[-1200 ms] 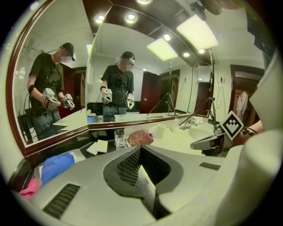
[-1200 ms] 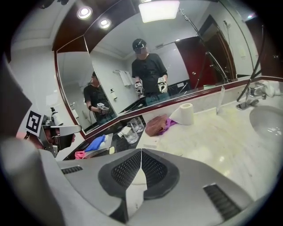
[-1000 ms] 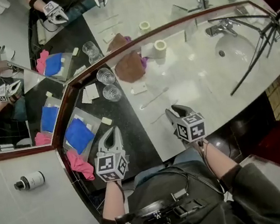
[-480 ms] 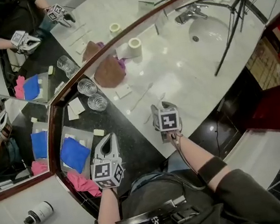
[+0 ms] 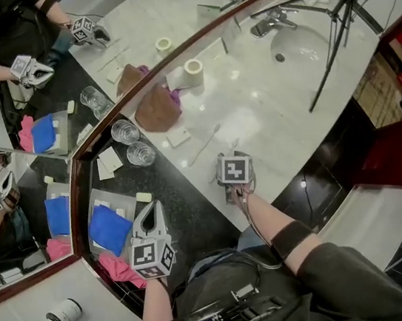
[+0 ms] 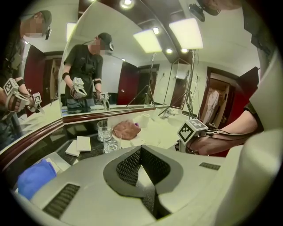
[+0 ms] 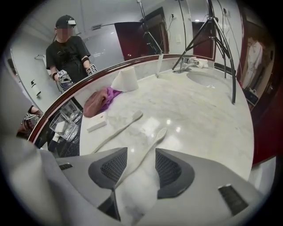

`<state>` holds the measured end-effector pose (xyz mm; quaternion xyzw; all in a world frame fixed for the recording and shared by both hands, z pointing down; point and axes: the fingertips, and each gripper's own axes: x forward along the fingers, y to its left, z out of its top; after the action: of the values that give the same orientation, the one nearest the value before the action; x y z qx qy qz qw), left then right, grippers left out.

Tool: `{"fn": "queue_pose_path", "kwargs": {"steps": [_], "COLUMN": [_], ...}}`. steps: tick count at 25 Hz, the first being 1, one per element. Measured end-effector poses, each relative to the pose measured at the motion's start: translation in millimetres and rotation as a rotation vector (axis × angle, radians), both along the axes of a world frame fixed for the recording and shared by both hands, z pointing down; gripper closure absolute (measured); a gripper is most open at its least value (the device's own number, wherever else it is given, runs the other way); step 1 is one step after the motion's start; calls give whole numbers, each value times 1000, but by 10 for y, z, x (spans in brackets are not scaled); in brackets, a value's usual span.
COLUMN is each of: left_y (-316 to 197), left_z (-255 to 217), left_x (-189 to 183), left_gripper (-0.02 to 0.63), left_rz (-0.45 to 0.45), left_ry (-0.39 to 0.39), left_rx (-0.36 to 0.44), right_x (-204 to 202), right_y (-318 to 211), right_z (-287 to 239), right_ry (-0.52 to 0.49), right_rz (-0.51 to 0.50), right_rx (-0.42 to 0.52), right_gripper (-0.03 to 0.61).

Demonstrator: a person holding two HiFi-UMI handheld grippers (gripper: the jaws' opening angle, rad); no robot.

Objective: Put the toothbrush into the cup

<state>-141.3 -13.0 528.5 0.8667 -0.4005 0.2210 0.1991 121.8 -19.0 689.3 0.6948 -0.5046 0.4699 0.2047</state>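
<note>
From the head view, my left gripper (image 5: 152,206) hangs over the dark counter (image 5: 184,196), near a tray with a blue cloth (image 5: 109,226). My right gripper (image 5: 229,161) points steeply down at the white marble top (image 5: 275,107). The toothbrush (image 5: 223,151) lies just beyond it, with a second toothbrush (image 5: 204,143) beside that one. The two glass cups (image 5: 133,142) stand on the dark counter by the mirror edge, well apart from both brushes, and a brown cloth (image 5: 154,107) lies past them.

In the left gripper view, my left gripper (image 6: 141,150) has its jaws pressed together with nothing between them. Ahead I see the glass cups (image 6: 107,134), the brown cloth (image 6: 126,129) and, off to the right, my right gripper's marker cube (image 6: 192,130).

In the right gripper view, my right gripper (image 7: 141,151) has its jaws wide apart; they have just been opening. The toothbrush (image 7: 155,137) lies flat on the marble with its handle running between the pads, which do not press on it. The second toothbrush (image 7: 119,130) lies to its left. The glass cups (image 7: 66,122) stand at the far left, empty of any brush.
</note>
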Motion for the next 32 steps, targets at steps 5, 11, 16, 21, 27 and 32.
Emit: {"fn": "queue_pose_path", "kwargs": {"steps": [5, 11, 16, 21, 27, 32], "left_y": [16, -11, -21, 50, 113, 139], "left_z": [99, 130, 131, 178, 187, 143], "left_x": [10, 121, 146, 116, 106, 98], "left_gripper": [612, 612, 612, 612, 612, 612], "left_rz": [8, 35, 41, 35, 22, 5], "left_ry": [-11, -14, -11, -10, -9, 2], "left_rx": [-24, -28, -31, -40, -45, -31], "right_x": [41, 180, 200, 187, 197, 239], "right_y": [-51, 38, 53, 39, 44, 87], "right_z": [104, 154, 163, 129, 40, -78], "right_ry": [-5, 53, 51, 60, 80, 93], "right_rz": [14, 3, -48, -104, -181, -223], "right_rx": [-23, -84, -80, -63, -42, 18], "right_gripper": [372, 503, 538, 538, 538, 538]}}
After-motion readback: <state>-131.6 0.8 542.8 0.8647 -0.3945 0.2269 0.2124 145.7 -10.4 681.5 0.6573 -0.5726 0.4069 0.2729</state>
